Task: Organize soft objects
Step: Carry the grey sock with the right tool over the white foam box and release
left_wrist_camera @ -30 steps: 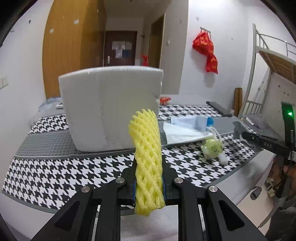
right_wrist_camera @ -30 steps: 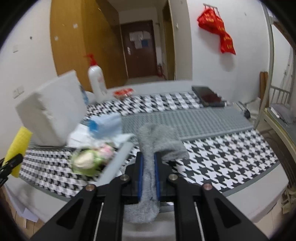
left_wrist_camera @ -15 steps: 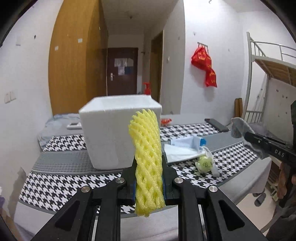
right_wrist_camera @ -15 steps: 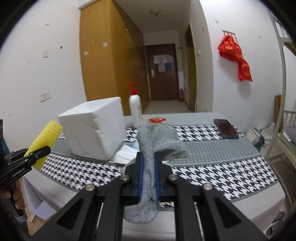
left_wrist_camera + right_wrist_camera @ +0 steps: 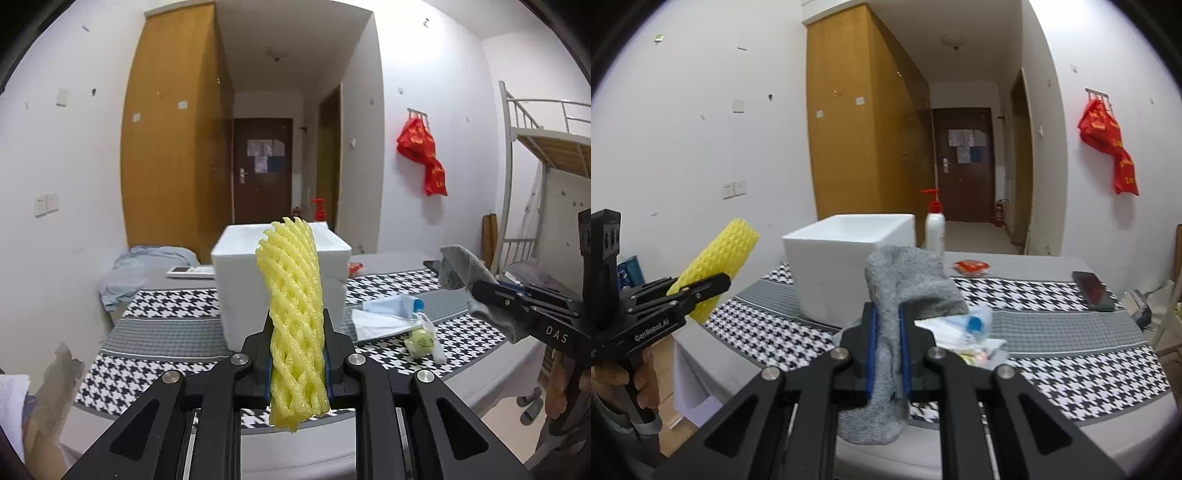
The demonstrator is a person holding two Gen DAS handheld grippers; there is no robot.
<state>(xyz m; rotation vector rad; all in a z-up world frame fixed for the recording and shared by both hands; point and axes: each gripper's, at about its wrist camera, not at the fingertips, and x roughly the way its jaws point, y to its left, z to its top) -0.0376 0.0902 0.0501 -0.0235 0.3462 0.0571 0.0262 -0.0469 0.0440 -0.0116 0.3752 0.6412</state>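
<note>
Gripping yellow foam net (image 5: 295, 317) between left tongs (image 5: 297, 354)

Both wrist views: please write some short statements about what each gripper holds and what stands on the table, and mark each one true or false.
1. The left gripper is shut on a yellow foam net. True.
2. The right gripper is open and holds nothing. False: it is shut on a grey sock.
3. The white foam box stands on the table, open at the top. True.
4. The grey sock already lies inside the white foam box. False: it is in the right gripper, outside the box.
5. A black phone lies on the table. True.
6. The pump bottle has a blue top. False: its pump is red.
</note>
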